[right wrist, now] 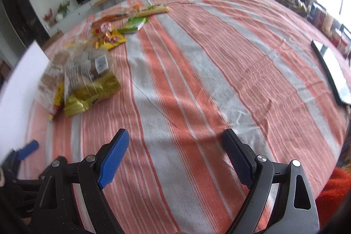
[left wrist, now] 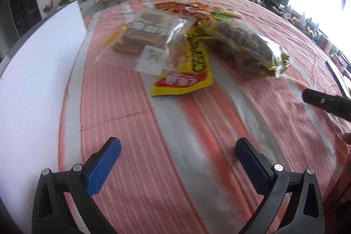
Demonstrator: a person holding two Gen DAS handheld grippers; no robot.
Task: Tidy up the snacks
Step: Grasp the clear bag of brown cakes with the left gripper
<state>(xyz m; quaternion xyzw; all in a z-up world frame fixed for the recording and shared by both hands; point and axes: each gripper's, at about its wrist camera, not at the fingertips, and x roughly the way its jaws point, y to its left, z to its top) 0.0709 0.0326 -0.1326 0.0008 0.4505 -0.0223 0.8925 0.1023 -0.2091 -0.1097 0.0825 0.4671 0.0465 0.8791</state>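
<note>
Snack packs lie in a heap on the orange-and-grey striped cloth. A clear bag of brown wafers overlaps a yellow packet, and a gold-ended bag of dark biscuits lies to their right. Behind them are red-yellow packets. My left gripper is open, low over bare cloth short of the heap. In the right wrist view the biscuit bag, a small yellow packet, a green pack and a long baguette-like pack lie far left. My right gripper stands open over bare cloth.
A white board stands along the left side of the table. A dark tablet or tray lies at the right edge. The other gripper's finger shows at the right. Room furniture, a TV and an orange chair stand behind.
</note>
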